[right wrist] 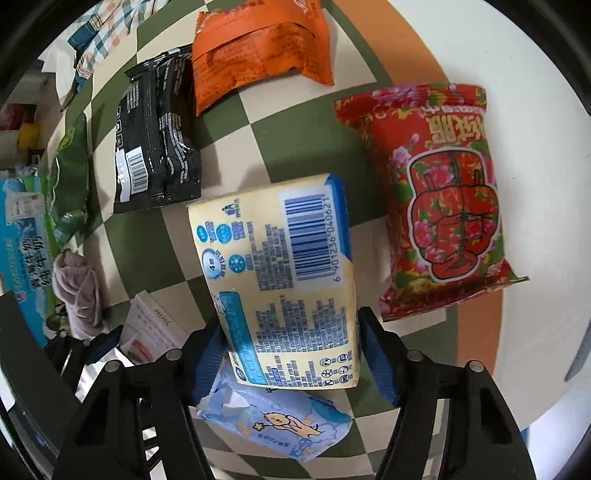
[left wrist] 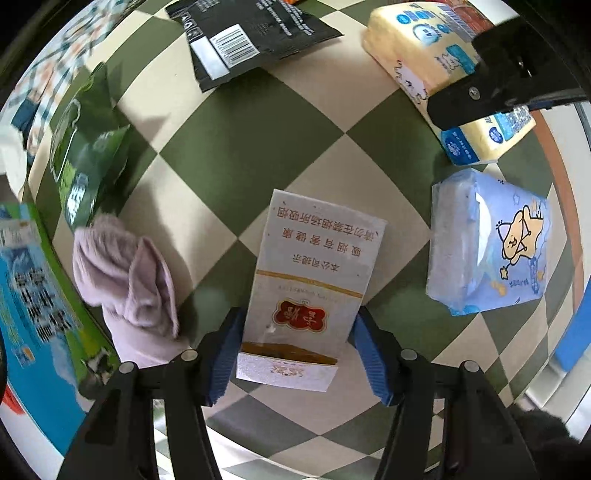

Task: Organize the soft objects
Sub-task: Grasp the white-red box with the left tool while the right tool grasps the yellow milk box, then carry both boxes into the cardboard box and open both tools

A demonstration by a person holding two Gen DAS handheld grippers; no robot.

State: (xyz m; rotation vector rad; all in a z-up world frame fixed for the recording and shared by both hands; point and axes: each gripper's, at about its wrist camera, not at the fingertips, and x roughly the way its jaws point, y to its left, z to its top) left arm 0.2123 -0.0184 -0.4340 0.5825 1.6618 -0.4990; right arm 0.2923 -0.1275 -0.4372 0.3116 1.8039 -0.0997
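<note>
My left gripper is shut on a white and gold cigarette box, its blue pads against both sides, above the green-and-cream checkered cloth. My right gripper is shut on a yellow tissue pack, which also shows in the left wrist view. A blue cartoon tissue pack lies right of the box; in the right wrist view it lies under the yellow pack. A pink folded cloth lies left of the box.
A black packet, a green bag and a blue-green milk carton lie at the left and back. An orange packet and a red flowered snack bag lie near the cloth's right edge.
</note>
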